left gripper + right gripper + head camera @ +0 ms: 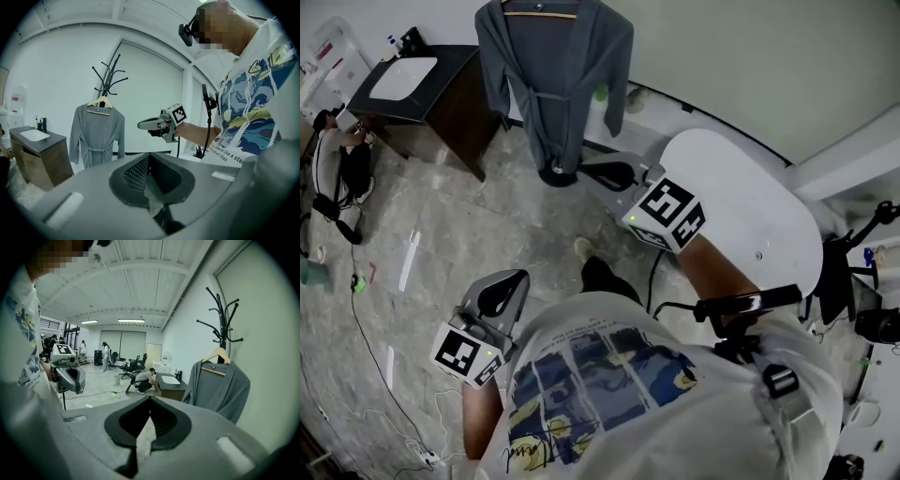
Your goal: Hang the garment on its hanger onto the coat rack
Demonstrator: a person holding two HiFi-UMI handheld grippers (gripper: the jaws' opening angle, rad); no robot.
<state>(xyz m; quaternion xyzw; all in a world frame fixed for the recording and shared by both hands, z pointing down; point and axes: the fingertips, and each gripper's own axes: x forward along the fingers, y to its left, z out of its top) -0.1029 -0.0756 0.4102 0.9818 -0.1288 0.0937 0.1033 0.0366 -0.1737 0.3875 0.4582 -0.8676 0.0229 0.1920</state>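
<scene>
Robe [553,84] on hanger [220,355], hung on coat rack [224,317] near sink cabinet [455,112]

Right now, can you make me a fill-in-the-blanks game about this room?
The grey robe hangs on a wooden ____.
The coat rack is coloured ____.
The left gripper and the right gripper each hold ____.
Missing words: hanger, black, nothing.
</scene>
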